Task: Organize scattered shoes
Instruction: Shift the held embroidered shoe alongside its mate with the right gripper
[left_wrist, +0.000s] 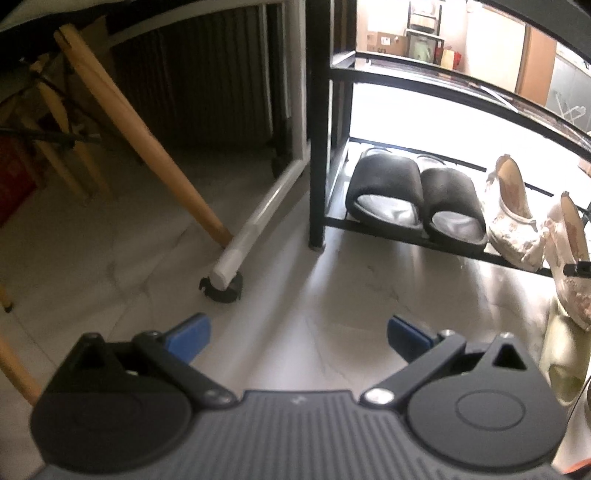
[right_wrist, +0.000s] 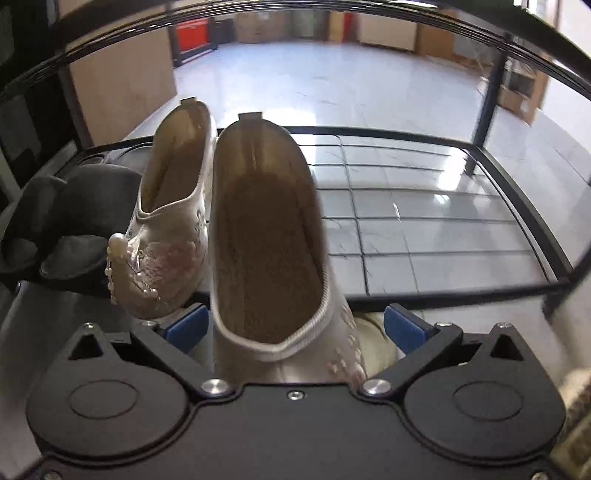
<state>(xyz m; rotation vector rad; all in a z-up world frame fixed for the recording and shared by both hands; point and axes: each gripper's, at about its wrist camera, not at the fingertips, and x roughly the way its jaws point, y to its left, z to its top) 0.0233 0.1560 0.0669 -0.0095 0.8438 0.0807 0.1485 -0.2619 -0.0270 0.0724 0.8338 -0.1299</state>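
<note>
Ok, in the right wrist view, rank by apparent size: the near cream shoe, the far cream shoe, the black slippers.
1. near cream shoe, largest, though it is closest to the camera.
2. far cream shoe.
3. black slippers, partly hidden, so unsure.

left claw (left_wrist: 299, 338) spread wide, empty; right claw (right_wrist: 293, 326) spread wide, level.

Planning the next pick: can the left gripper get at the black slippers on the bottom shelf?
Probably yes: the left gripper is open and empty, bare floor lies ahead, and the black slippers sit at the shelf's open front edge.
</note>
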